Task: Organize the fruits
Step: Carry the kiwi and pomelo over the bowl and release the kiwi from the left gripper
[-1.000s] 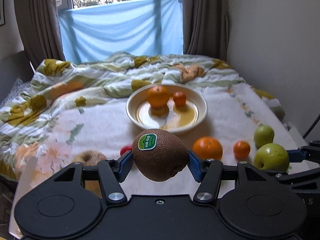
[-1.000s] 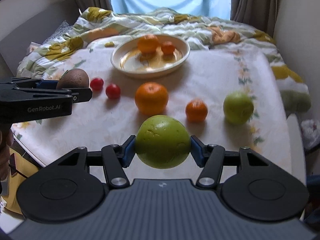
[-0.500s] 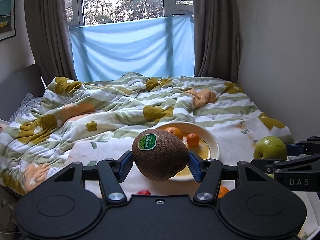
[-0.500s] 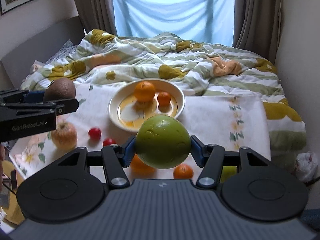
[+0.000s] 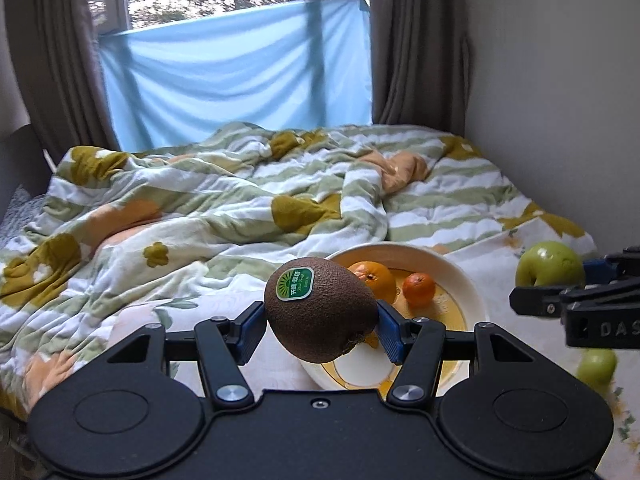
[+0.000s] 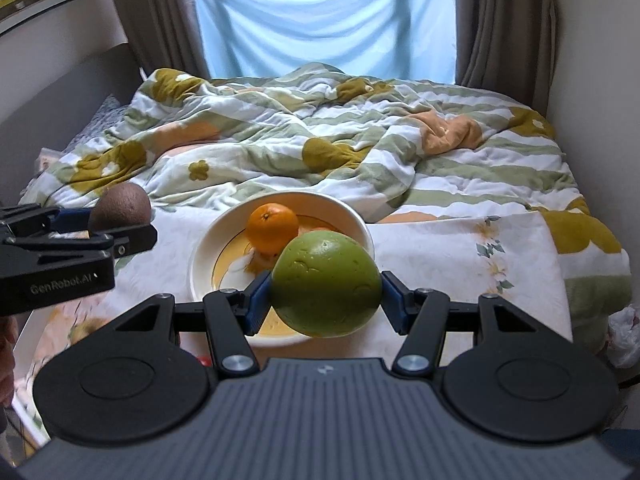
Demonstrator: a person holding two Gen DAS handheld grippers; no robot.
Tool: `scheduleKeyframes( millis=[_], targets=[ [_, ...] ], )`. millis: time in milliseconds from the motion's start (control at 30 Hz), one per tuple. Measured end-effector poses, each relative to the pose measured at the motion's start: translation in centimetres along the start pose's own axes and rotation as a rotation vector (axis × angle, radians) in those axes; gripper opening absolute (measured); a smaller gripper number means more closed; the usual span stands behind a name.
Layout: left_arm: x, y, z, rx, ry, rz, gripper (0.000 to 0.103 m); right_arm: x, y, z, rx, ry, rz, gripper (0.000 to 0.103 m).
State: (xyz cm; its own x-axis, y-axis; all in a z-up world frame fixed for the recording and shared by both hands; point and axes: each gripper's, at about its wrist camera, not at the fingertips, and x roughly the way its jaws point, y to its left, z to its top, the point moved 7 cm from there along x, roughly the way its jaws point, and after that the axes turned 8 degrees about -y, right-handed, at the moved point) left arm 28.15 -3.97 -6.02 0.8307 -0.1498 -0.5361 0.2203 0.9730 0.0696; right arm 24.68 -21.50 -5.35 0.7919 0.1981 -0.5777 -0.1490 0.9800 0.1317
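Above the bed, the left gripper (image 5: 321,316) has its jaws clamped on a kiwi (image 5: 320,312), the right gripper (image 6: 325,294) on a green apple (image 6: 326,284), both near the bowl (image 6: 208,248).

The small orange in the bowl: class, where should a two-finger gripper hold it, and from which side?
Probably grip the small orange across its round middle, coming from above: the bowl rim walls the sides and the large orange sits close beside it.
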Motion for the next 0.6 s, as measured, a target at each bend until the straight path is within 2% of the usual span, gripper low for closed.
scheduleKeyframes(
  millis=[267,600],
  targets=[
    [5.6,-0.2,-1.4,0.097,0.075,-0.057,0.063,3.6,-0.5,0.5,0.033,0.027,-0.049,0.072],
    [8.0,-1.6,-3.5,0.173,0.178,-0.11,0.063,5.8,-1.1,0.5,0.055,0.05,-0.083,0.072]
  ],
)
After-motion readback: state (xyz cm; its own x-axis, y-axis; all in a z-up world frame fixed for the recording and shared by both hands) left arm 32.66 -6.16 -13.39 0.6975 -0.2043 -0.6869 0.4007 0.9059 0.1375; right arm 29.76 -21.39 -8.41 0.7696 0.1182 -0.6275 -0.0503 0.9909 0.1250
